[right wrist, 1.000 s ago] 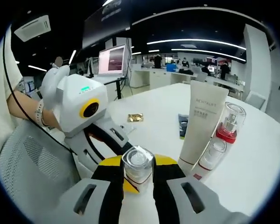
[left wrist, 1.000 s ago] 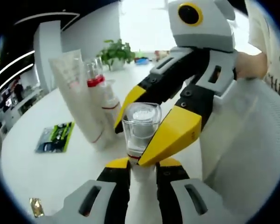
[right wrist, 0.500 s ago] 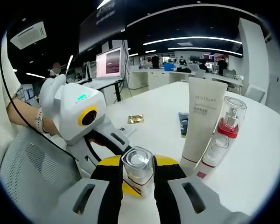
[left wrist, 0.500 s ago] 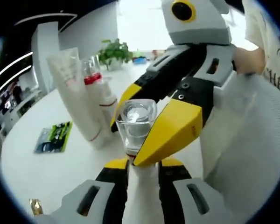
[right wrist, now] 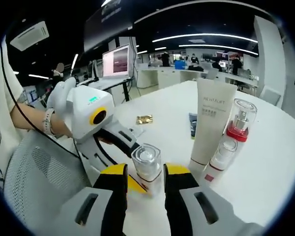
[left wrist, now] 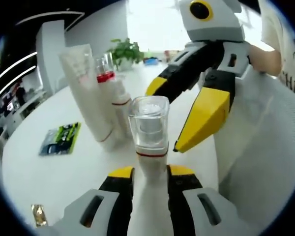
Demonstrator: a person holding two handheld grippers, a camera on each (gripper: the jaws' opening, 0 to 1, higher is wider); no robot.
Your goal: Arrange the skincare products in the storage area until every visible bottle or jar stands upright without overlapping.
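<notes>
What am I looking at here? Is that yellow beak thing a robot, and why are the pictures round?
No robot: a person holds a pair of hand-held tongs in each hand, and a fisheye camera rides on each, hence the round pictures. In the left gripper view, the left tongs grip a small white bottle with a clear square cap. The yellow "beak" beside it is the right tongs, opened and clear of the cap. The right gripper view shows the same bottle from the other side. On the white table stand a tall white tube and a red-collared pump bottle, with a smaller white bottle in front; a green sachet lies flat.
</notes>
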